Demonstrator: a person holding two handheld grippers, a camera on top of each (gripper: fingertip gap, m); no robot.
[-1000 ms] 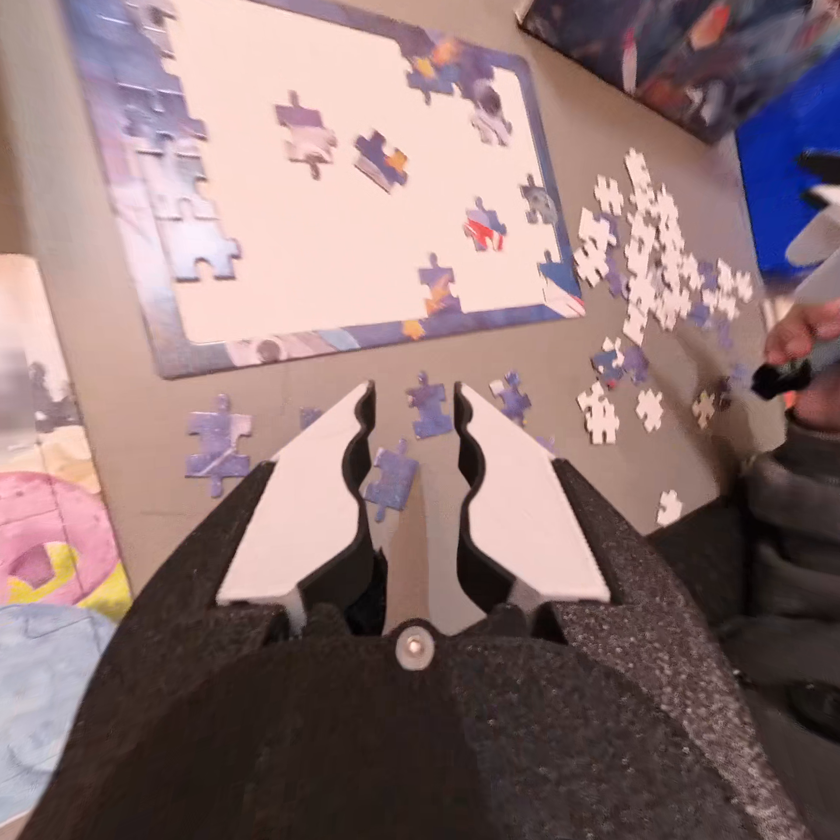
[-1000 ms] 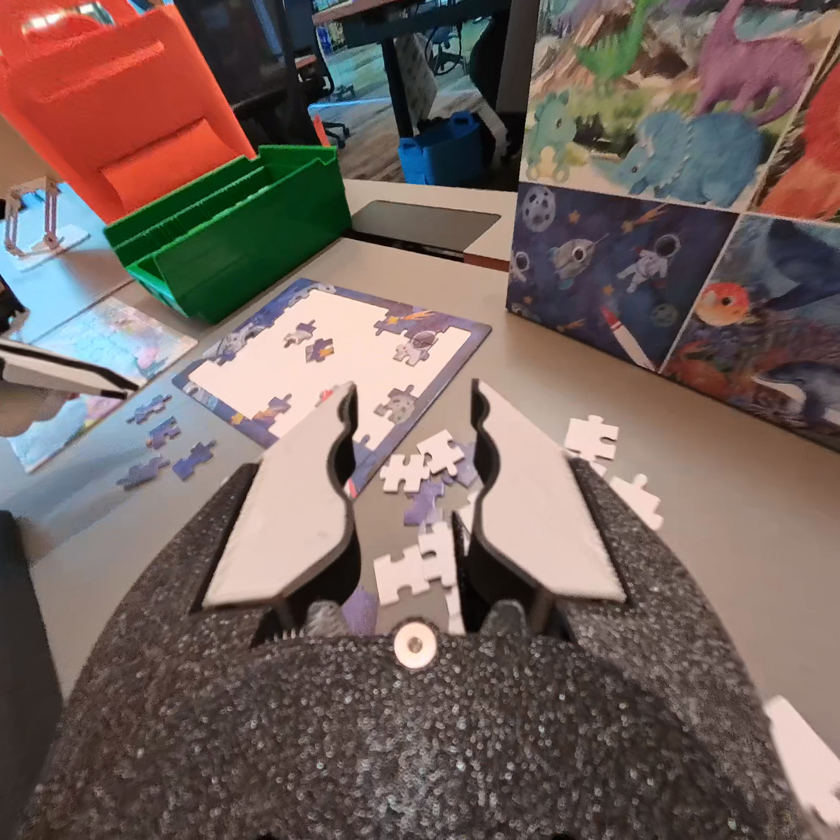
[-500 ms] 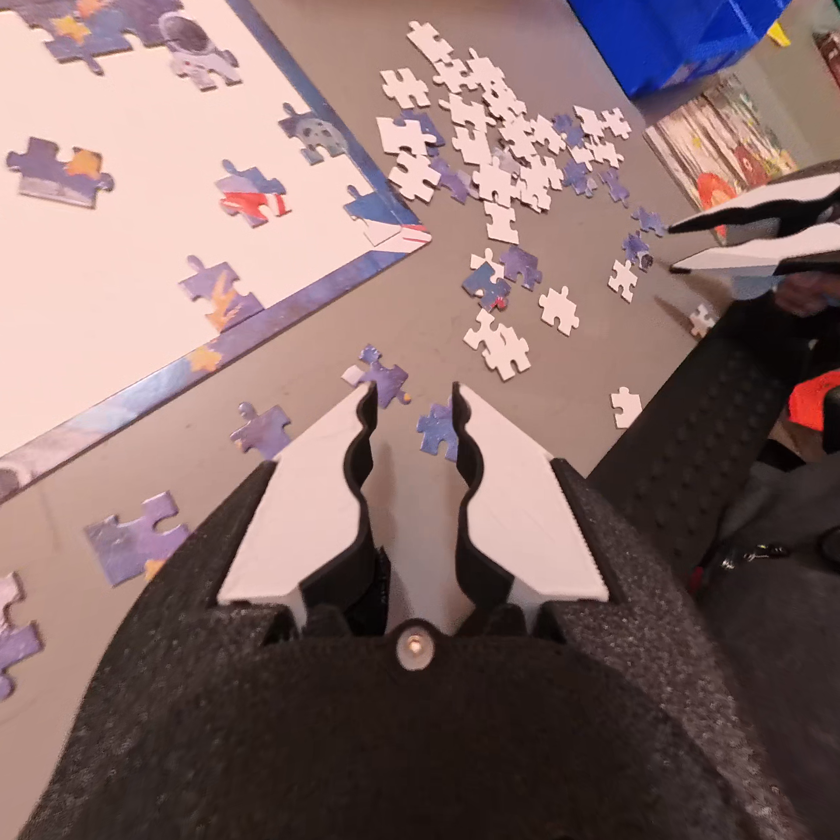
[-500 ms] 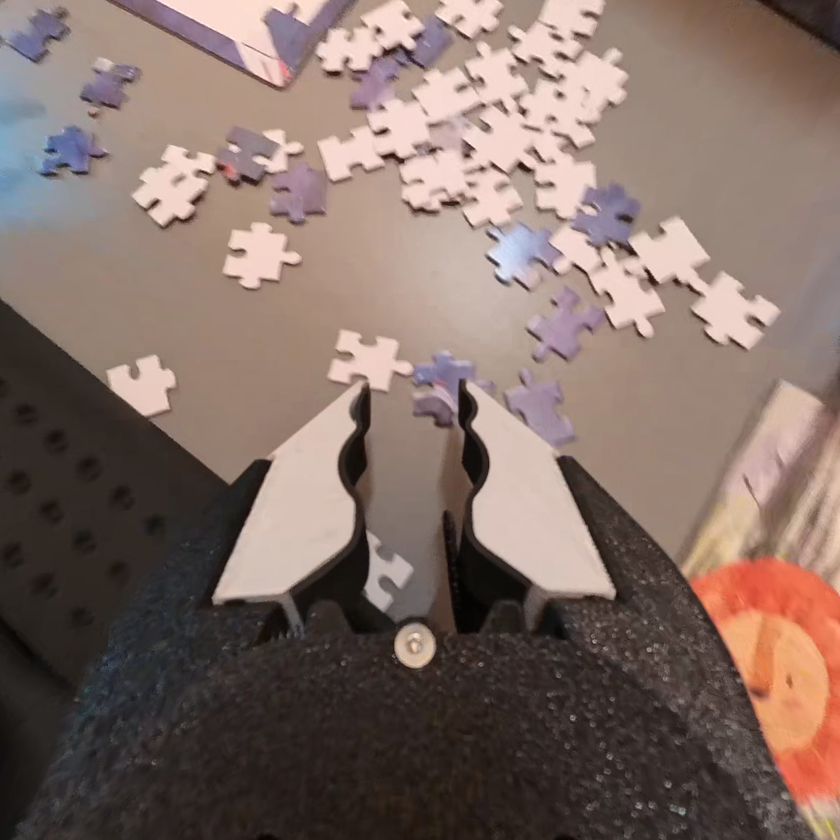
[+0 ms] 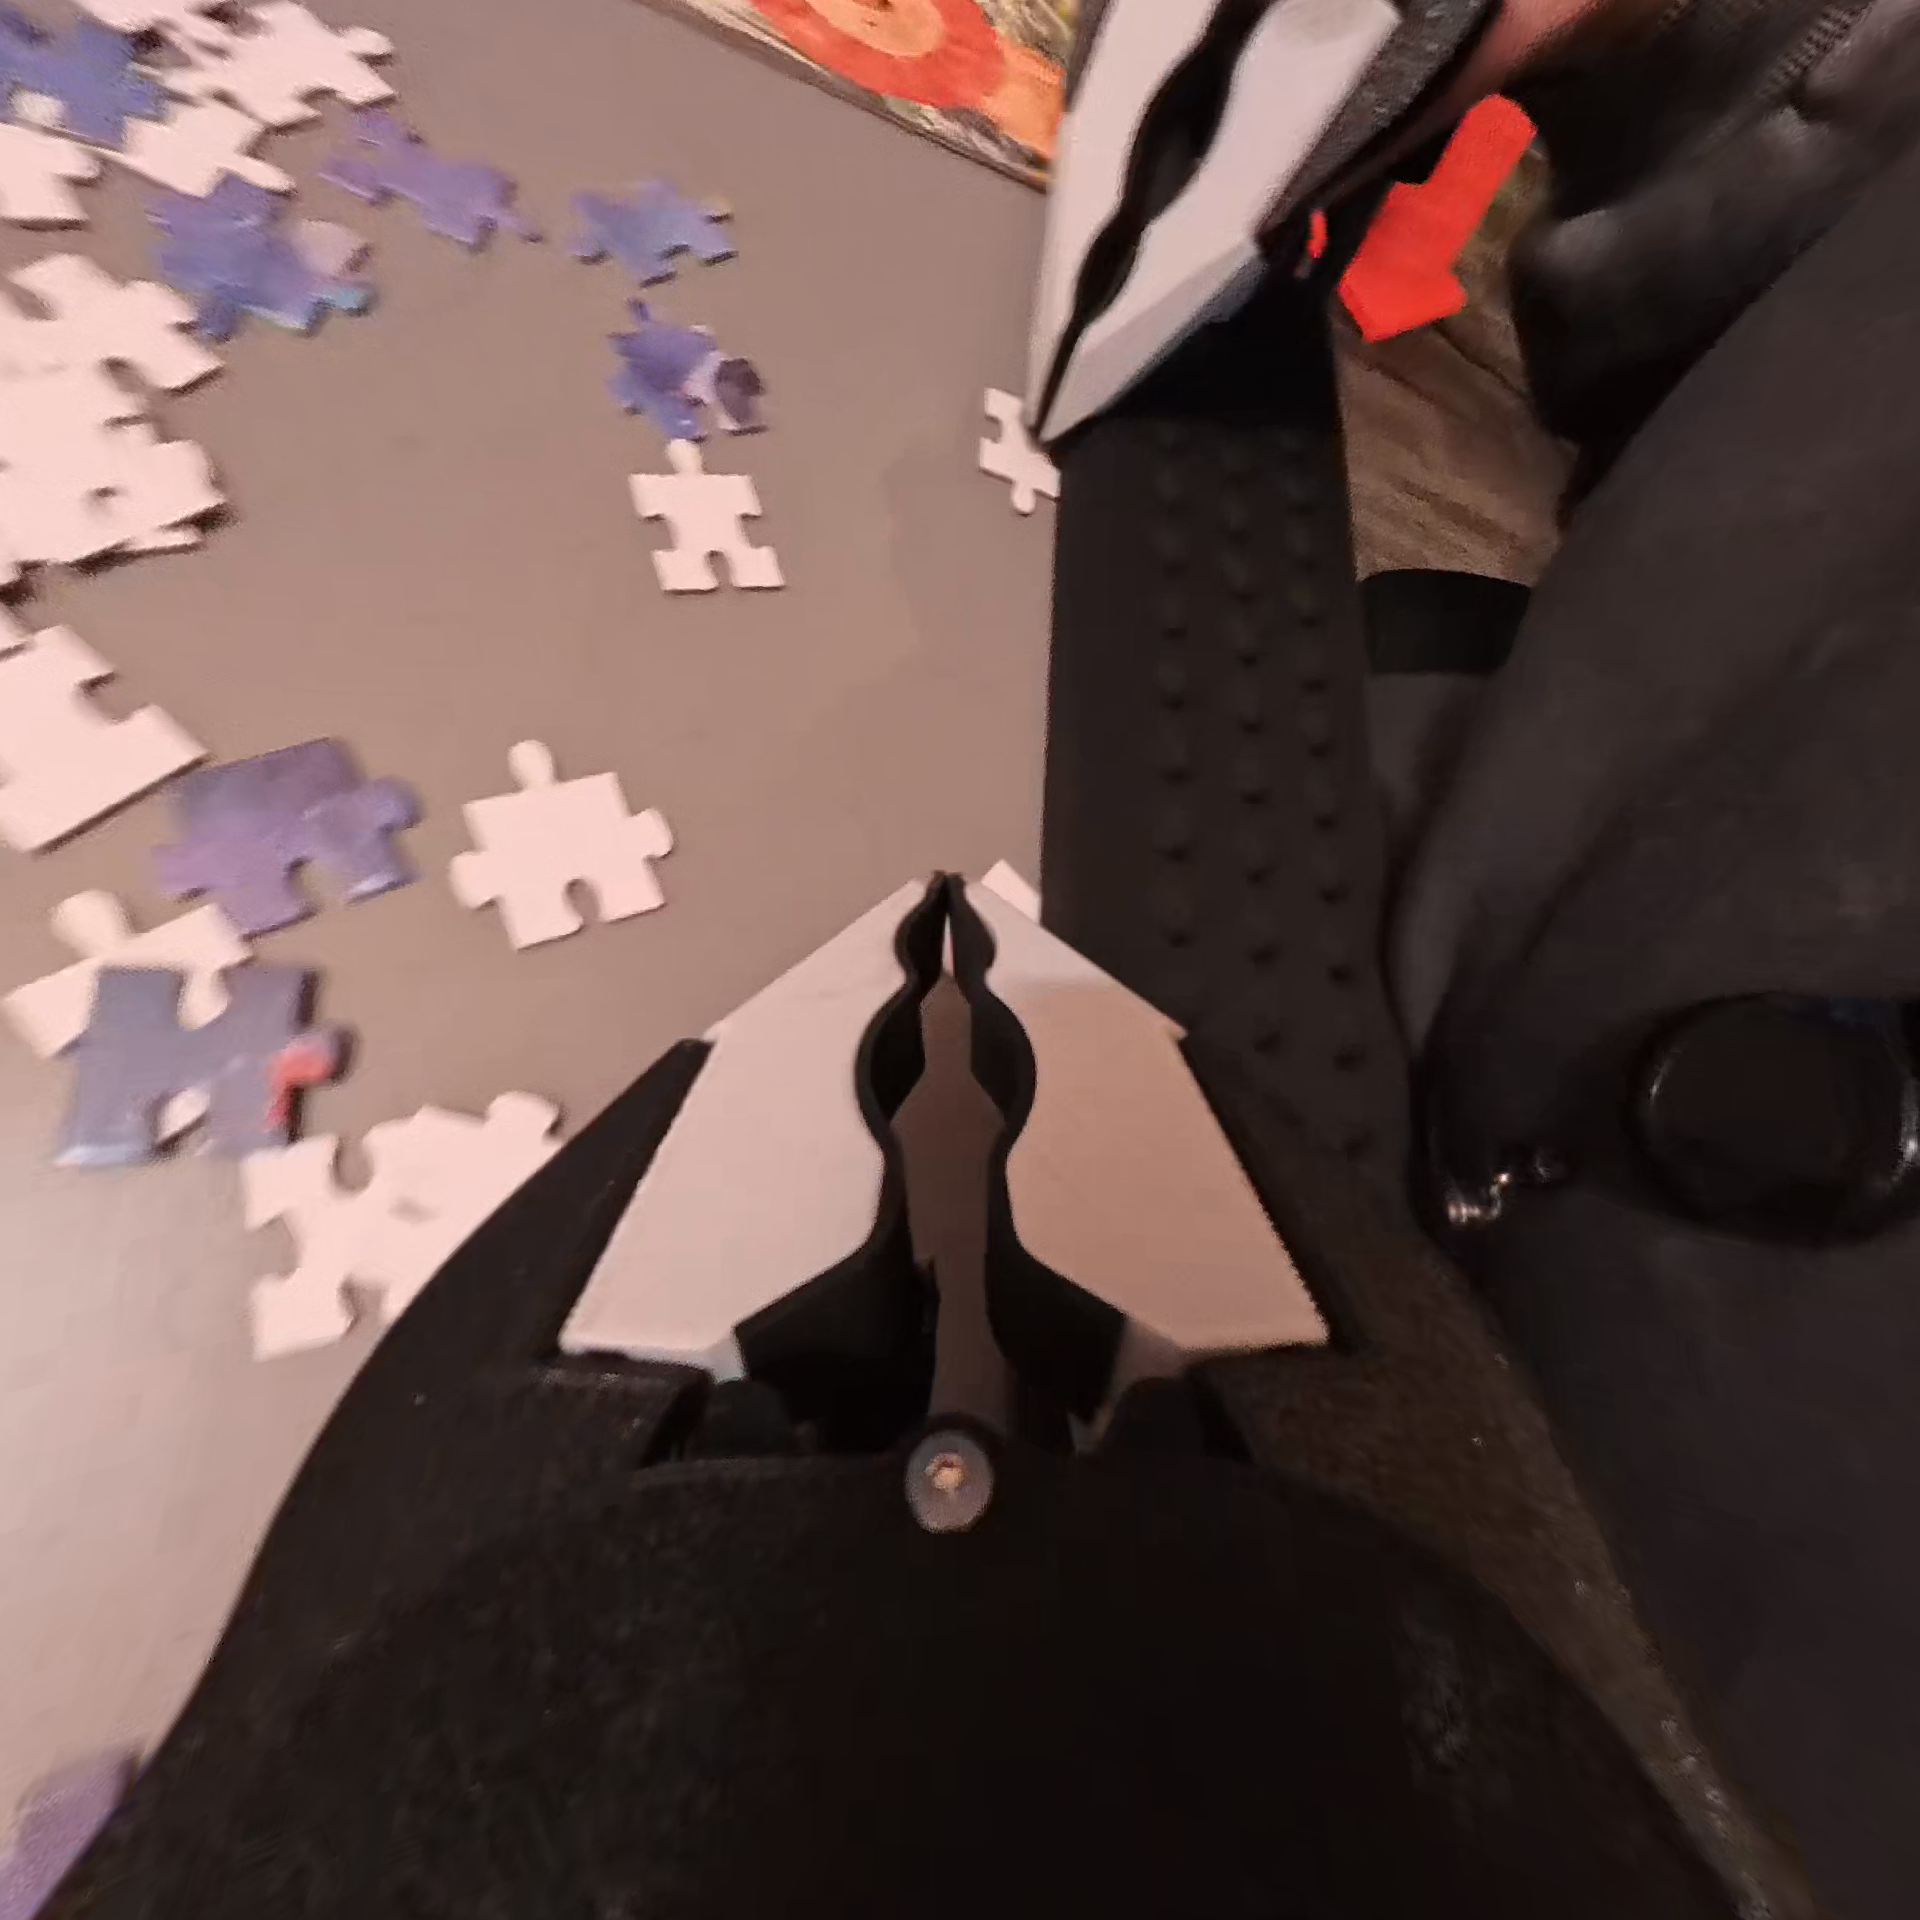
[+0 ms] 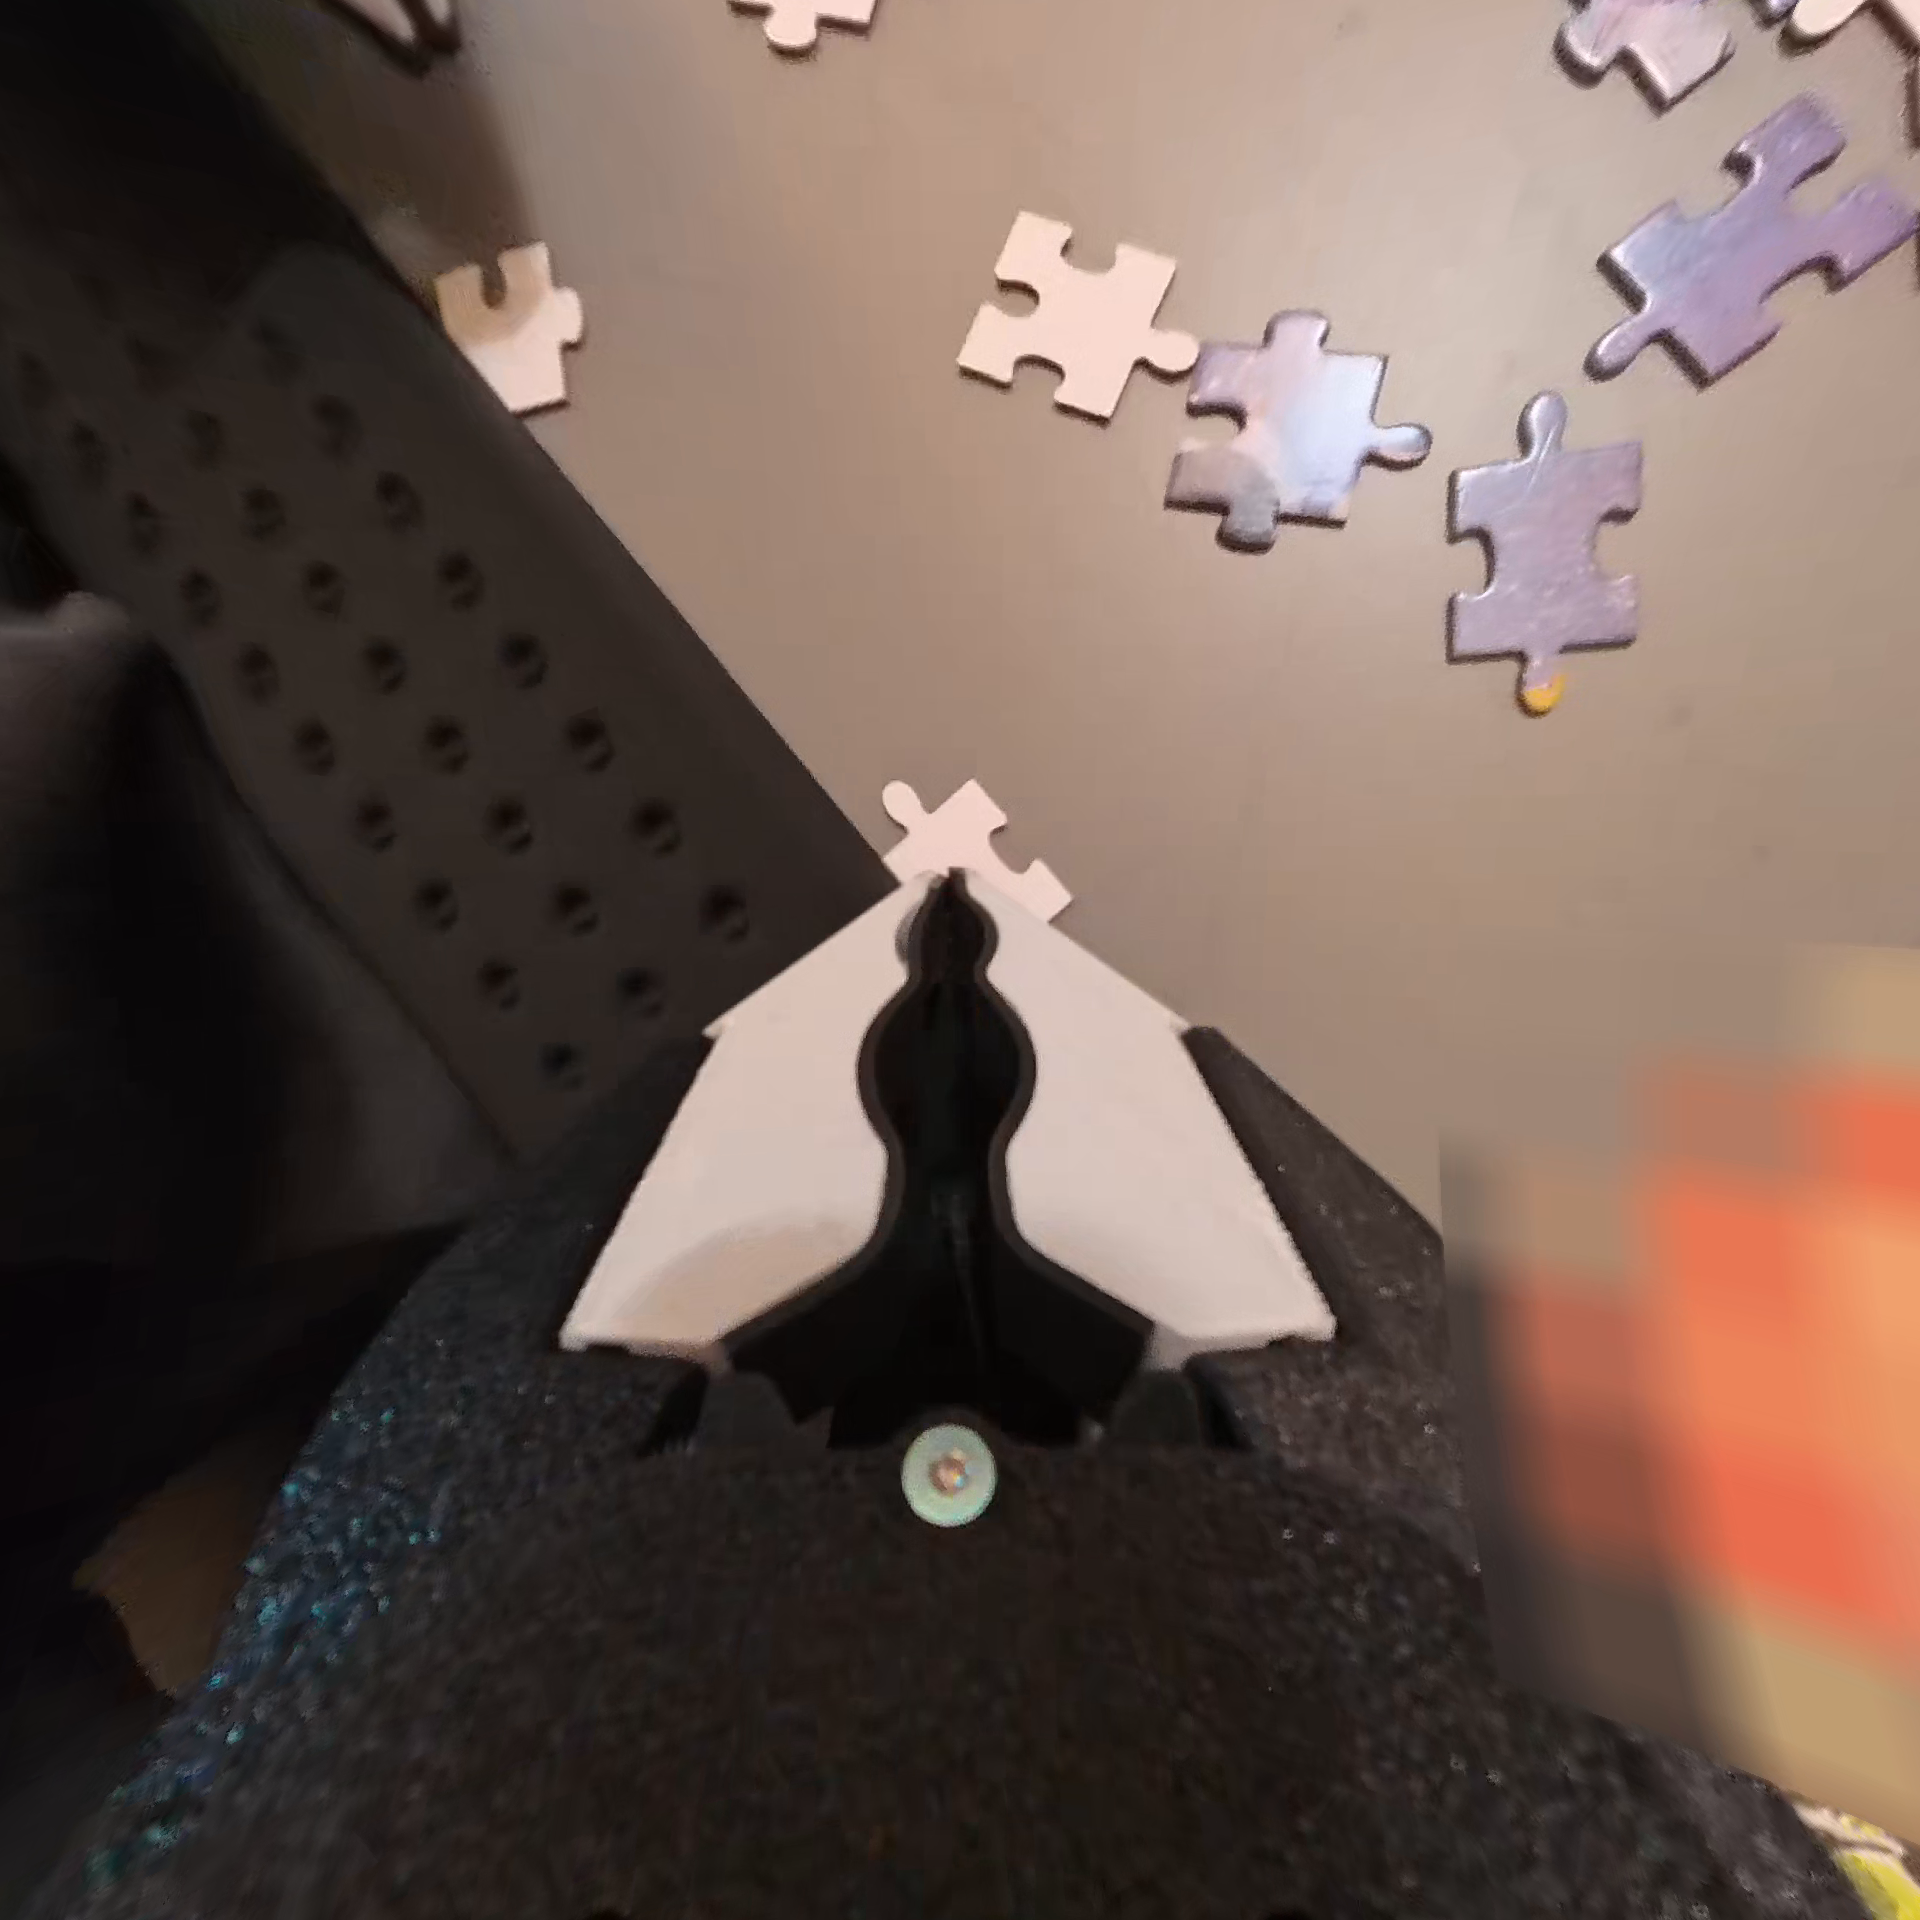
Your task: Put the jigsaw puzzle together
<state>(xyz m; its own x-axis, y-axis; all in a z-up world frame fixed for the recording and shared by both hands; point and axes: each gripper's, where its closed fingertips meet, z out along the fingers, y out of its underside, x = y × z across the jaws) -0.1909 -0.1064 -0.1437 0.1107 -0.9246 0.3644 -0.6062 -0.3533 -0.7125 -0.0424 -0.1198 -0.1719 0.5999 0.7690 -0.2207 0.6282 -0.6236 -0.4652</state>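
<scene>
Loose jigsaw pieces, white backs and blue fronts, lie scattered on the grey table and also show in the right wrist view. My left gripper is shut and holds nothing I can see, just over the table's near edge; a white piece peeks out behind its tips. My right gripper is shut, with its tips at the near edge of a white piece that lies flat. I cannot tell whether it pinches that piece. It also shows in the left wrist view, pointing down at that piece.
A black perforated strip runs along the table's near edge and also shows in the right wrist view. A person's dark clothing lies beyond it. An orange printed sheet lies at the far side. The puzzle frame is out of view. Spacing between my two grippers at the tips: around 15 cm.
Both grippers have shut. Both have swung down and toward the near table edge, away from the puzzle frame, so the pieces look much closer.
</scene>
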